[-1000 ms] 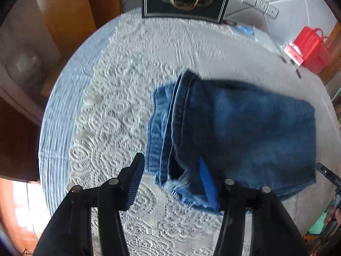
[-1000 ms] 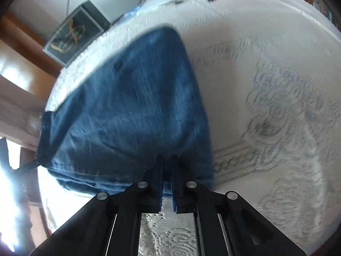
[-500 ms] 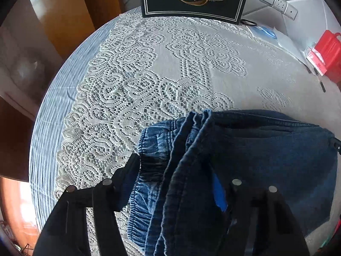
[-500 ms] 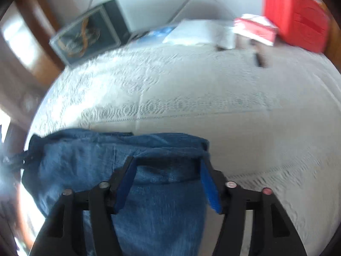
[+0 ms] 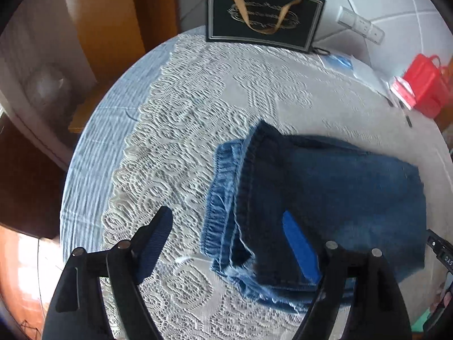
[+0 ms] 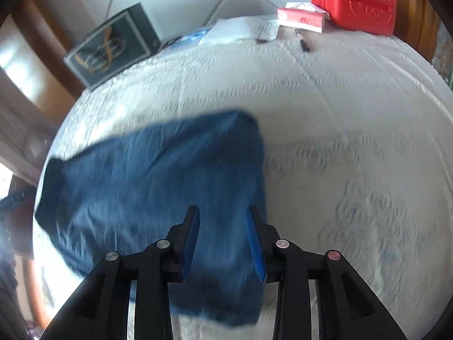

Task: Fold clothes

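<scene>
Two opening grippers, left gripper [image 5: 226, 243] and right gripper [image 6: 223, 235], apparently gripped nothing above folded blue denim jeans [image 5: 325, 198]; squaring edges seemed wise.

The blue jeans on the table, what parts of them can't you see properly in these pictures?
- Jeans, left wrist view: the near right corner is covered by the left gripper finger; its jaws are opening.
- Jeans, right wrist view: motion blur wipes out seams and folds, so layers cannot be counted.
- Same view: the near edge hides behind the right gripper, jaws opening above the cloth.
- The underside, against the lace tablecloth, shows in neither view.
</scene>
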The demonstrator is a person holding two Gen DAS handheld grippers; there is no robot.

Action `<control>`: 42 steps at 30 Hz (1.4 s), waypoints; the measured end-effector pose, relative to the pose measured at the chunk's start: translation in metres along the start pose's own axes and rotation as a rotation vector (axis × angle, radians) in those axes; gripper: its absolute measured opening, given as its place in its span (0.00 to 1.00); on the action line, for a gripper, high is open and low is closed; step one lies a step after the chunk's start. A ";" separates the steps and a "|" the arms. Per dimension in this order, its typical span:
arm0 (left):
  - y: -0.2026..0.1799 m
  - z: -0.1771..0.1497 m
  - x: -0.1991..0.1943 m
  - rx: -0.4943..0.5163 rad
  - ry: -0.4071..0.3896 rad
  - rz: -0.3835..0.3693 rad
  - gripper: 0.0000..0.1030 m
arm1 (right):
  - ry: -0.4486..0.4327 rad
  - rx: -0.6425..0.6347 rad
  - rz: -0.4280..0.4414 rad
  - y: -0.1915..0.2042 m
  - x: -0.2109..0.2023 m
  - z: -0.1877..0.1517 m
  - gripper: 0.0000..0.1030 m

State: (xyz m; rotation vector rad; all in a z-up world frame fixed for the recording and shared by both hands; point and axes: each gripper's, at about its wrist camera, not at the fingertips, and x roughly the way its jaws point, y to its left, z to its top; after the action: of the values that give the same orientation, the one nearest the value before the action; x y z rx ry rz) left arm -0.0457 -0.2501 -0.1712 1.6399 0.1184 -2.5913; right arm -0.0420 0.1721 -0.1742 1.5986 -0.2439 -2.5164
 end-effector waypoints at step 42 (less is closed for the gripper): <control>0.088 -0.012 -0.049 -0.054 -0.063 -0.056 0.81 | 0.075 -0.276 0.469 0.275 0.011 -0.014 0.13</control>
State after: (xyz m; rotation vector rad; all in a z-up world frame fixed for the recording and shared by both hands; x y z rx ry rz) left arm -0.0047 -0.3354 -0.1341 1.5580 0.2318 -2.6522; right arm -0.0229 -0.0994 -0.1304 1.3387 -0.2195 -2.0323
